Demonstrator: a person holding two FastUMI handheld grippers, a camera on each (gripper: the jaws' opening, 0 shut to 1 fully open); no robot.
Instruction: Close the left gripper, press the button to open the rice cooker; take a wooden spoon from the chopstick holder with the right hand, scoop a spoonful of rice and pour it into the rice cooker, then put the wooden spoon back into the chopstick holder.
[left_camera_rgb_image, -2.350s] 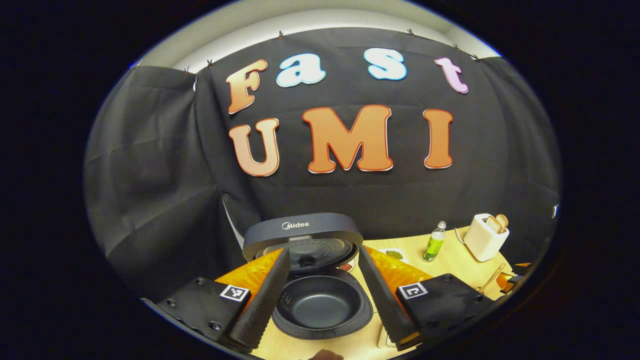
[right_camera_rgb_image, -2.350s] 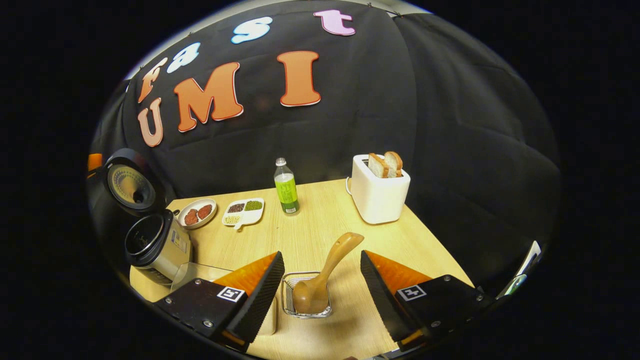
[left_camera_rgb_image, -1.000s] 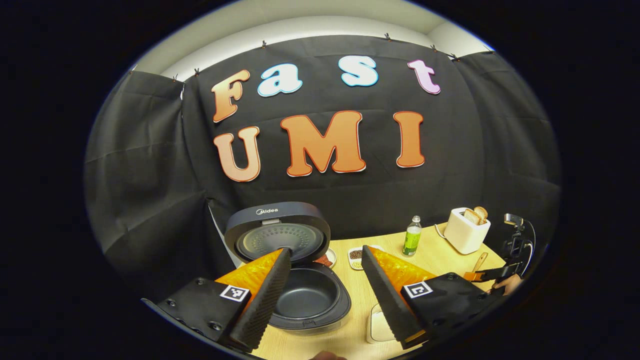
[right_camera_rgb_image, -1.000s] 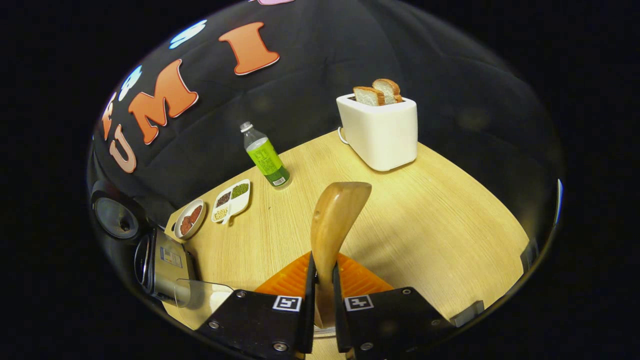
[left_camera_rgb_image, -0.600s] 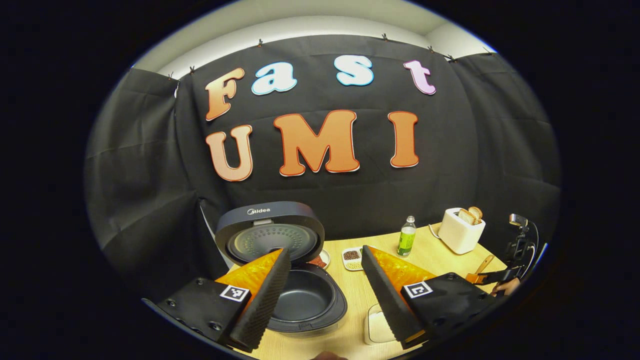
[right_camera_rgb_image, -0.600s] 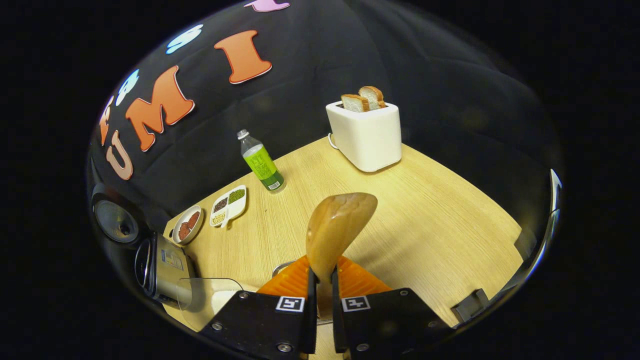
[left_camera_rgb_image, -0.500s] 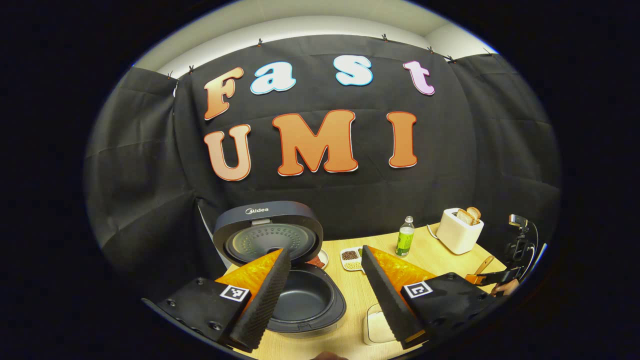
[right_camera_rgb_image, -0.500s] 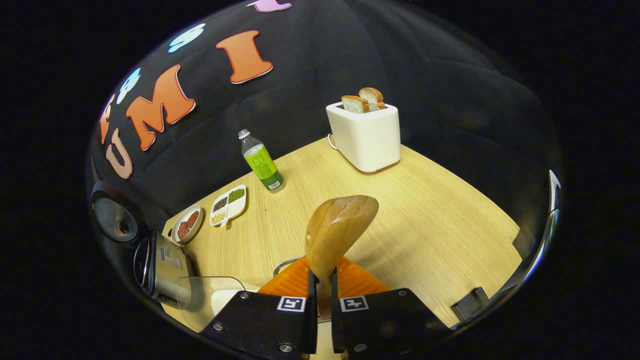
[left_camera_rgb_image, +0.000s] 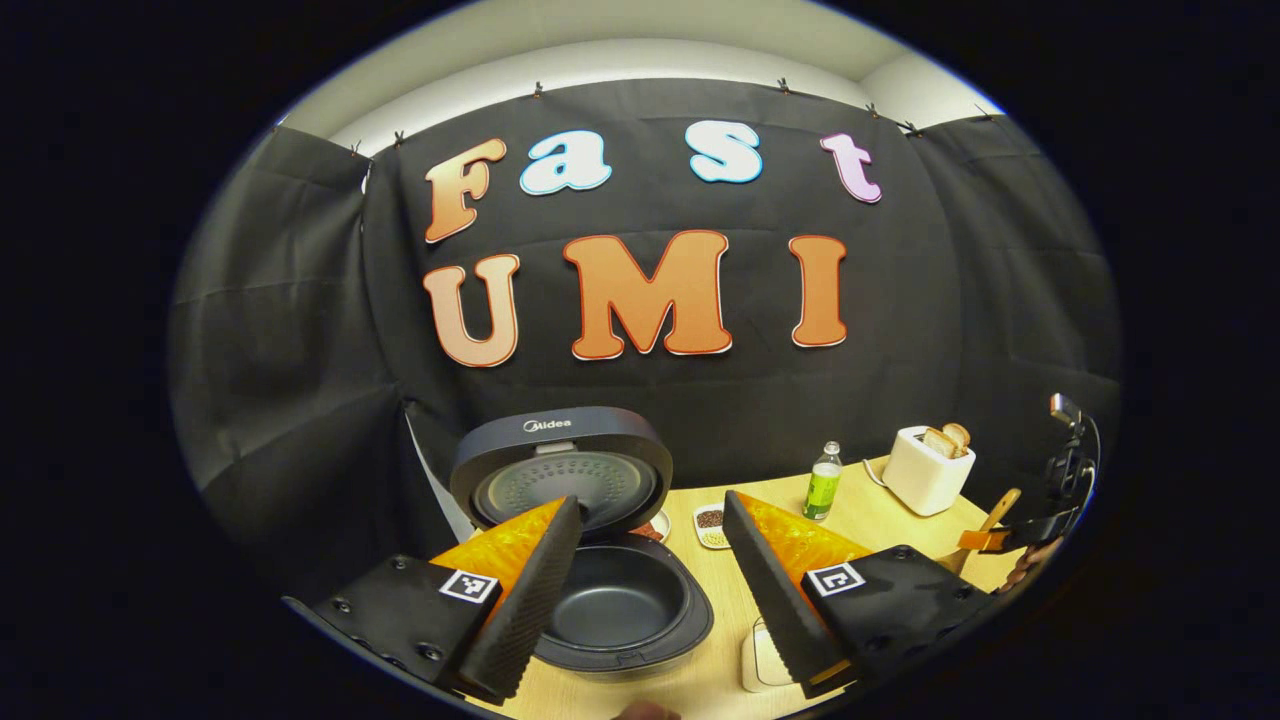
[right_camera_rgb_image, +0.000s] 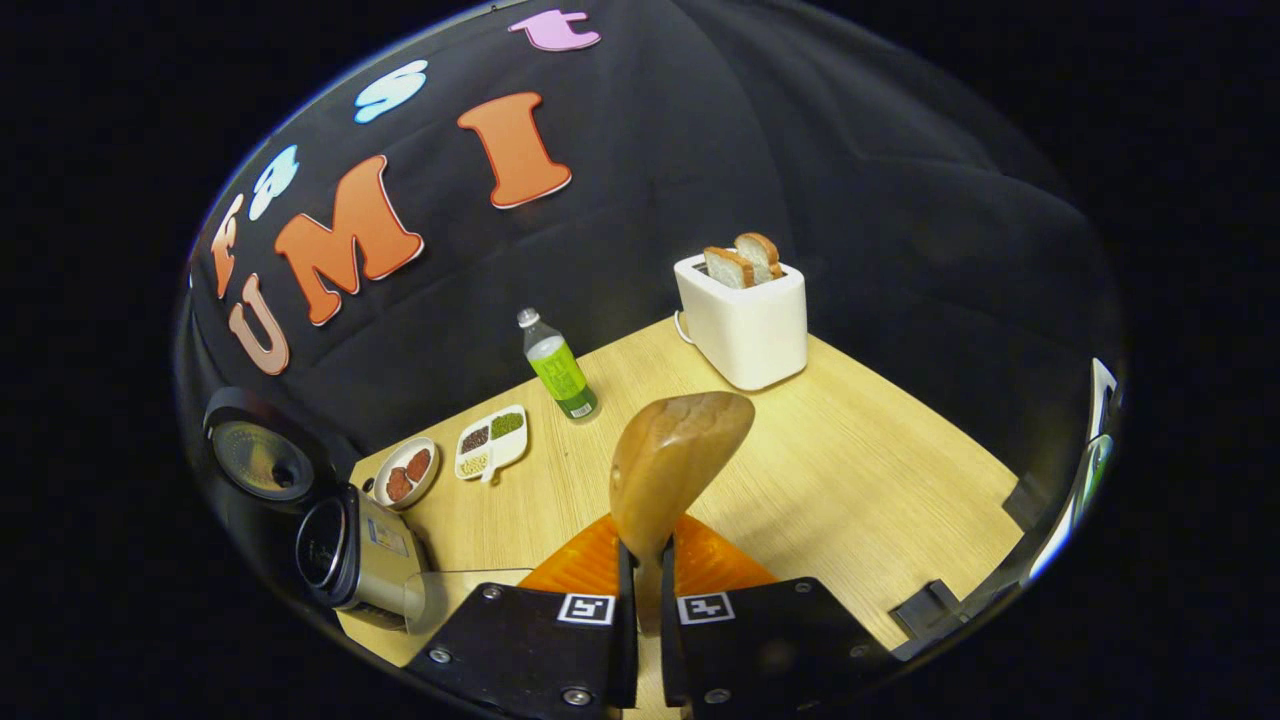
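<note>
The rice cooker (left_camera_rgb_image: 620, 610) stands open, its lid (left_camera_rgb_image: 560, 470) raised and the dark inner pot bare. My left gripper (left_camera_rgb_image: 650, 503) hovers before it, open, nothing between the fingers. A container of rice (left_camera_rgb_image: 765, 660) sits low beside the right finger. My right gripper (right_camera_rgb_image: 645, 545) is shut on the wooden spoon (right_camera_rgb_image: 675, 470), whose broad handle end sticks out past the fingertips; its bowl is hidden below. Far right in the left gripper view, the right gripper (left_camera_rgb_image: 1000, 538) holds that spoon (left_camera_rgb_image: 990, 515) above the table. The open rice cooker (right_camera_rgb_image: 350, 550) lies at lower left.
On the wooden table (right_camera_rgb_image: 850, 470) stand a white toaster (right_camera_rgb_image: 745, 325) with bread, a green bottle (right_camera_rgb_image: 560, 370), a divided dish (right_camera_rgb_image: 490, 440) of beans and a small round plate (right_camera_rgb_image: 405, 475). The black cloth wall runs behind. The table's right edge is near.
My right gripper went from open over the wire holder to shut on the spoon's handle, then rose with it. The left gripper drew back from the cooker and stayed open.
</note>
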